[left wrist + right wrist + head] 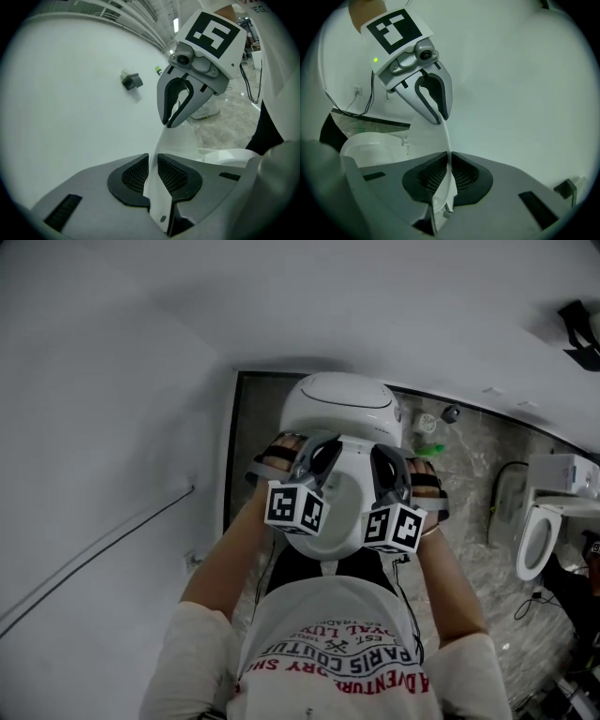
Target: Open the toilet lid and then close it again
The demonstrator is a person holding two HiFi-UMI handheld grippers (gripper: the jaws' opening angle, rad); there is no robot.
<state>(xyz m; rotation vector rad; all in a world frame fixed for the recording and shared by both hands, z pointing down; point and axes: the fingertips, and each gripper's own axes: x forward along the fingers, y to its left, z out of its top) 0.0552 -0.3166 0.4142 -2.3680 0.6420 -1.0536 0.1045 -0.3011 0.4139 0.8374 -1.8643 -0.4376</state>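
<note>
Both tools pinch the toilet lid [349,491] by its side edges, holding it raised clear of the seat [370,143].
A second toilet [536,542] stands at 3 o'clock of the toilet [342,401]. Small bottles [429,424] sit on the marbled floor [469,493] at 2 o'clock, and a cable [94,557] runs along the white wall [103,381] at 8 o'clock, all well apart from the lid. Both forearms [230,549] reach in from 6 o'clock, tools pitched downward. The left tool [317,457] is clamped on the lid's 9 o'clock edge and the right tool [386,470] on its 3 o'clock edge, pads pressing the thin rim. The marker cubes [296,507] and the person's shirt [337,643] cover the toilet's front; the bottles are too small to identify.
</note>
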